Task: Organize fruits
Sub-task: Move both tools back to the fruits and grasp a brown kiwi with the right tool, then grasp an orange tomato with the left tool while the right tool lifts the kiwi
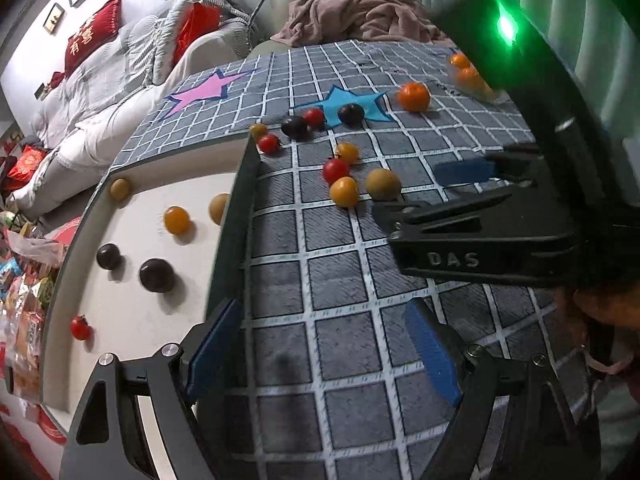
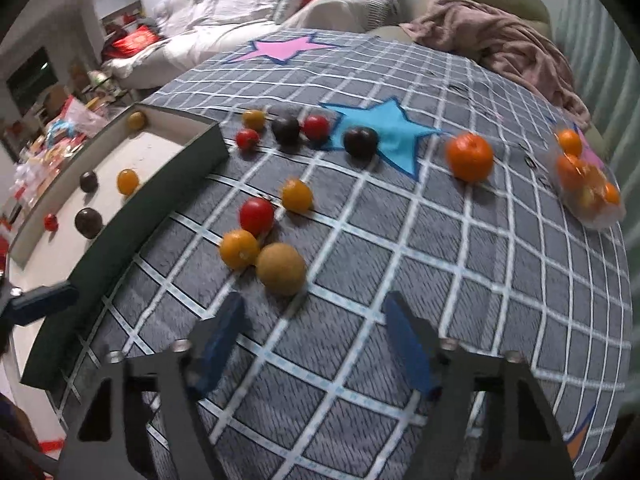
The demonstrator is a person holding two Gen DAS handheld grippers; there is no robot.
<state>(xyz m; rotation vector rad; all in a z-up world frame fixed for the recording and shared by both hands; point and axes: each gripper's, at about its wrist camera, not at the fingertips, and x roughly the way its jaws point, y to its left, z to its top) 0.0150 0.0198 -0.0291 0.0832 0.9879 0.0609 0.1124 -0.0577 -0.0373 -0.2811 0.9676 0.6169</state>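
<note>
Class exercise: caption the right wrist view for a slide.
Open right tongs hover near a brown fruit on the checked cloth beside the tray.

tray (image 2: 120, 224) left of fruits (image 2: 280, 268) on cloth (image 2: 360, 360)

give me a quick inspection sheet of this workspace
surface: grid cloth with star patches
job's things: tray holds several small fruits; a dozen more loose on the cloth, brown fruit nearest; mandarin apart
clutter: bag of oranges at the far right edge
grippers: left gripper open, empty; right gripper open, empty, near the brown fruit
cables: nothing seen
surroundings: pink blanket, white bedding, snack packets
</note>
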